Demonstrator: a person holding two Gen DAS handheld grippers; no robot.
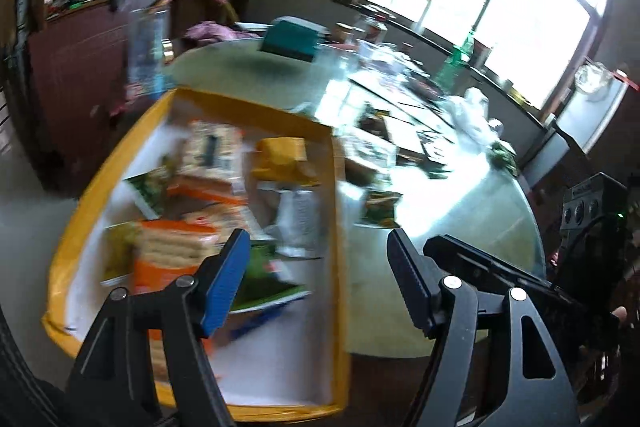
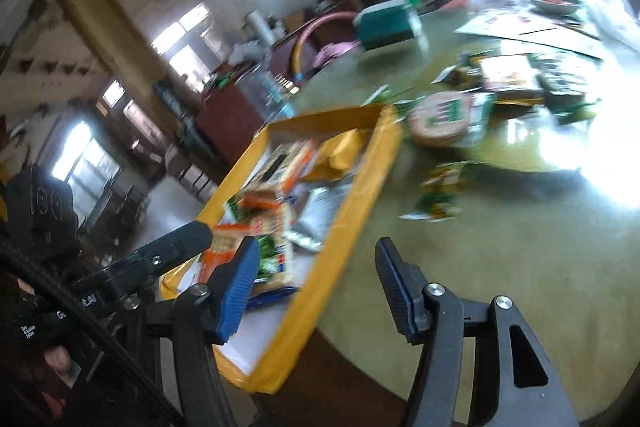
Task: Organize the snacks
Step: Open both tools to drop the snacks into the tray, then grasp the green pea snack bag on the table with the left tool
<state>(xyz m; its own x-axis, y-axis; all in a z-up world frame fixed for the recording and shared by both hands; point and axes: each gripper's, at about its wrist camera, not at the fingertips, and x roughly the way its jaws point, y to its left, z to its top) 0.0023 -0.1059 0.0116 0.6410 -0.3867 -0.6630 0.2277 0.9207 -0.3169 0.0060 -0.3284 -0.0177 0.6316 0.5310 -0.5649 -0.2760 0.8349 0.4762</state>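
A yellow-rimmed box (image 1: 338, 195) (image 2: 352, 203) with a white inside stands at the table's near edge and holds several snack packets, among them orange cracker packs (image 1: 176, 247) (image 2: 260, 203) and a yellow bag (image 1: 280, 159). My left gripper (image 1: 318, 279) hangs open over the box's right rim, nothing between its fingers. My right gripper (image 2: 314, 283) is open too, above the box's near right wall, and holds nothing. Loose green snack packets (image 1: 380, 209) (image 2: 440, 195) lie on the table right of the box. A round biscuit pack (image 2: 440, 121) lies farther back. Both views are motion-blurred.
The round green glass-topped table (image 2: 500, 267) carries a teal box (image 1: 292, 41) (image 2: 386, 21), a green bottle (image 1: 456, 61), papers, bowls and jars toward the back. A clear water bottle (image 1: 146, 47) stands behind the yellow box. Each wrist view shows the other gripper's body at its edge.
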